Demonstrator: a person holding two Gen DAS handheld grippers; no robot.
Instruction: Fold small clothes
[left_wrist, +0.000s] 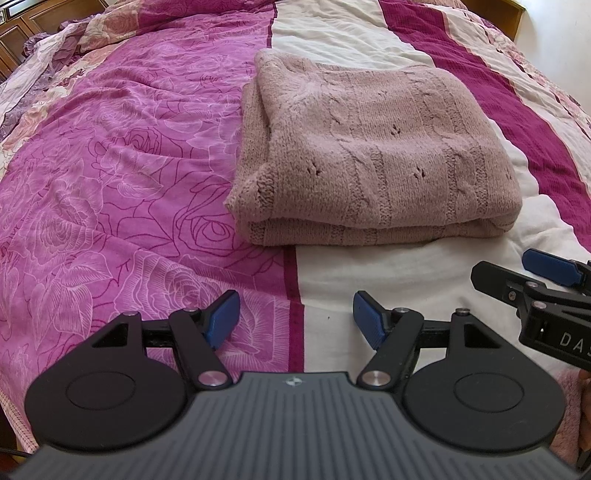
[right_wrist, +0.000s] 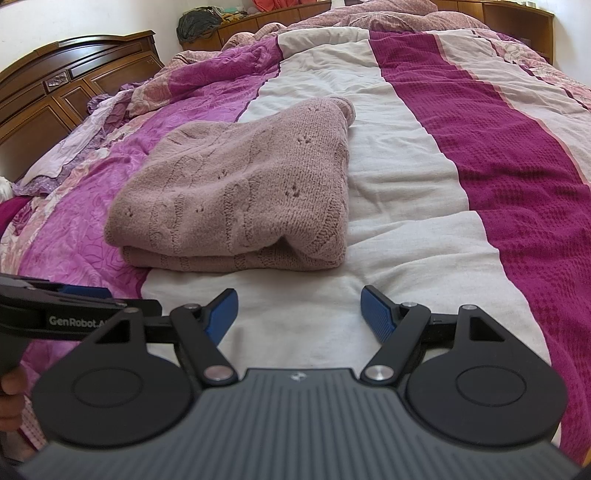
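1. Sweater (left_wrist: 373, 155): dusty-pink knit, folded into a thick rectangle, lying on the bed across the seam between the pink rose panel and the cream stripe of the bedspread (left_wrist: 110, 166). Nothing touches it.
2. Left gripper (left_wrist: 293, 319): released, blue pads wide apart, empty, hovering over the bedspread just short of the sweater's near edge.
3. Right gripper (right_wrist: 299, 315): also released and empty, over the cream stripe, near the sweater's front fold.
4. Right wrist view only: carved wooden headboard (right_wrist: 55, 81) at upper left, a dark bag (right_wrist: 197, 22) on the ledge behind it, rumpled bedding at the far end, part of a hand (right_wrist: 11, 384) at the left edge.
5. Left wrist view only: the rose line-drawing on the pink panel up close.
6. Writing: "GenRobot.A…" on the left gripper's body in the right view; "DAS" on the right gripper's body in the left view, cut off.
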